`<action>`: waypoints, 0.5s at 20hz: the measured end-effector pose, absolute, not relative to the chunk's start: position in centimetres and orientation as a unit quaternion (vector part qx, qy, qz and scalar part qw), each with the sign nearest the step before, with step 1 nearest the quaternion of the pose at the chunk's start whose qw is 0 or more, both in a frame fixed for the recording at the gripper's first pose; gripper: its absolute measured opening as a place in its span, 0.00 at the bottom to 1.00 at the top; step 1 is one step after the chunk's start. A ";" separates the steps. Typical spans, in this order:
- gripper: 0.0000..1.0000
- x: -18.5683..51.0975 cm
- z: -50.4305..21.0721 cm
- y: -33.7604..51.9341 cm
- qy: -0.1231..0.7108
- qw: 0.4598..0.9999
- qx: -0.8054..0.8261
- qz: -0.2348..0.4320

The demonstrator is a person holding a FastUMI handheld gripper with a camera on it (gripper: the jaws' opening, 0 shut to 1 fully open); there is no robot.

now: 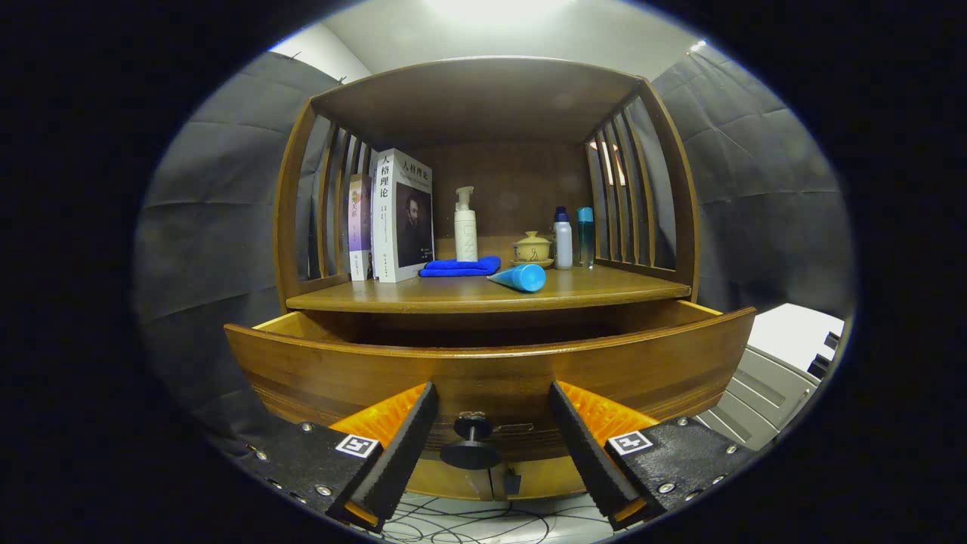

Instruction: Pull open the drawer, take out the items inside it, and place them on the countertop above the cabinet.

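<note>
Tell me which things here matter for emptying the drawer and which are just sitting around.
For the job: drawer, pulled open; its knob, between the open gripper fingers; countertop.
Just sitting there: books, blue cloth, pump bottle, blue tube, lidded cup, two small bottles.

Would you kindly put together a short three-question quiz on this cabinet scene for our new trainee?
1. True or false: the drawer is already pulled out.
2. What sits between the fingers of the gripper: A) the blue tube, B) the knob, C) the blue cloth?
3. Fill in: the pump bottle stands on the countertop just behind the blue ____.

Key
1. True; it juts out under the countertop.
2. B; the fingers stand apart on either side of the knob, not pressing it.
3. cloth.
</note>
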State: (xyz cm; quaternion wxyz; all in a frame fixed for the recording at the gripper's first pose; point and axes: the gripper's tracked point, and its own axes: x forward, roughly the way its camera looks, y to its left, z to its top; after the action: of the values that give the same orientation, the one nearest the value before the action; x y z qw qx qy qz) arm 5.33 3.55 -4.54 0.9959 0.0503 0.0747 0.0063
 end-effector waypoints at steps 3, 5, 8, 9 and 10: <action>0.95 6.3 -4.7 3.5 0.077 0.996 0.045 0.007; 0.94 7.0 -4.7 3.5 0.073 0.997 0.038 0.006; 0.94 8.1 -5.0 3.4 0.070 0.997 0.014 0.007; 0.94 8.4 -5.0 3.4 0.071 0.997 0.009 0.008; 0.93 8.7 -5.0 3.4 0.070 0.997 0.009 0.009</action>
State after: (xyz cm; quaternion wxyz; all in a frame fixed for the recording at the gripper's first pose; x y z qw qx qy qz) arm 8.72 3.37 -5.04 0.9974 0.0086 0.0704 0.0088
